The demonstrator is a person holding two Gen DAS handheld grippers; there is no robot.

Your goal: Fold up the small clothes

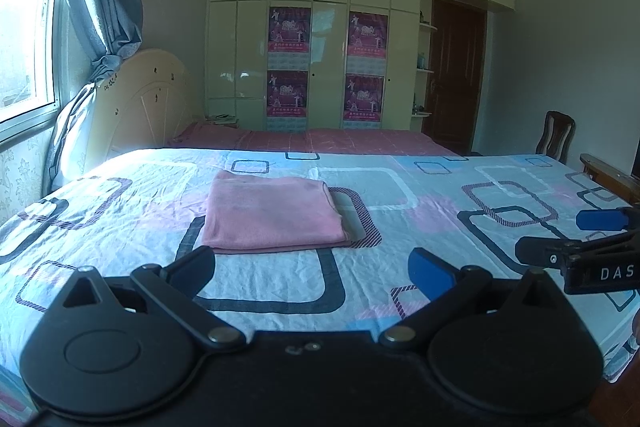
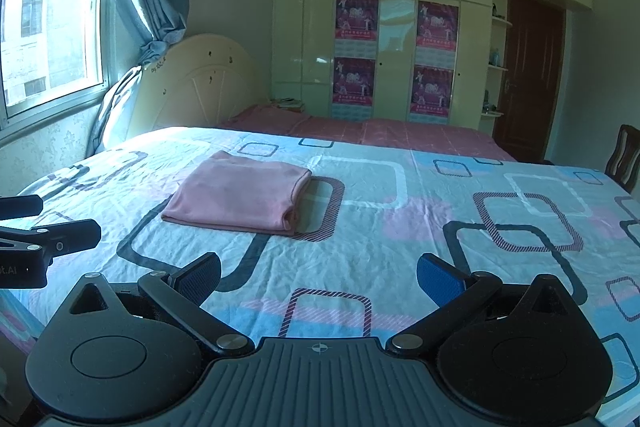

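Left gripper (image 1: 314, 273) w/ jaws spread wide, holding nothing; right gripper (image 2: 320, 277) likewise wide apart, empty; both hover over the patterned bedsheet (image 2: 400, 247). Pink garment (image 1: 272, 213), already a folded rectangle, lies flat ahead; just left of centre for the left gripper, further left for the right; long axis approx. side-to-side; left gripper looks nearer.
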